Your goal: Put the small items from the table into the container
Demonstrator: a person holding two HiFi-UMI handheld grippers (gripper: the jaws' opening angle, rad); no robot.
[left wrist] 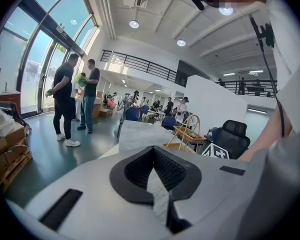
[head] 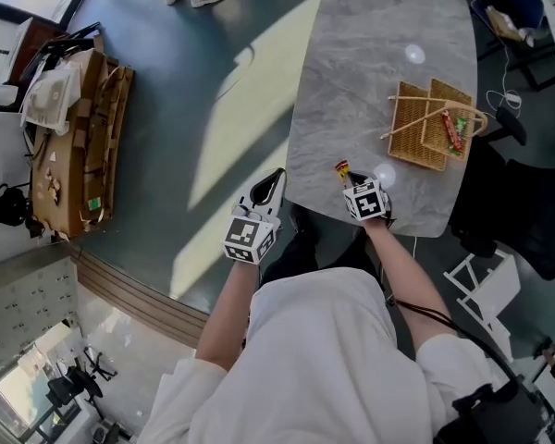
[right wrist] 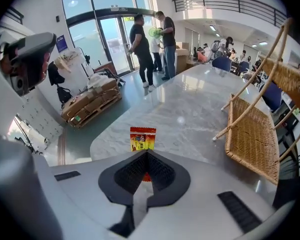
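A grey marble table point(head: 370, 72) carries a wicker basket point(head: 430, 123) with a handle, and a red packet point(head: 453, 129) lies inside it. My right gripper point(head: 345, 174) is over the table's near edge, shut on a small red and yellow snack packet point(head: 341, 166). In the right gripper view the snack packet point(right wrist: 142, 138) sticks up past the right gripper point(right wrist: 146, 156), with the basket point(right wrist: 255, 139) to its right. My left gripper point(head: 276, 179) hangs off the table's left side over the floor, shut and holding nothing. In the left gripper view, beyond the left gripper point(left wrist: 152, 151), the basket point(left wrist: 187, 134) is small in the distance.
A pile of cardboard on a pallet point(head: 83, 146) lies on the floor at the left. A black office chair point(head: 527, 211) and a white frame point(head: 481, 280) stand right of the table. Two people point(left wrist: 75, 99) stand on the floor beyond it.
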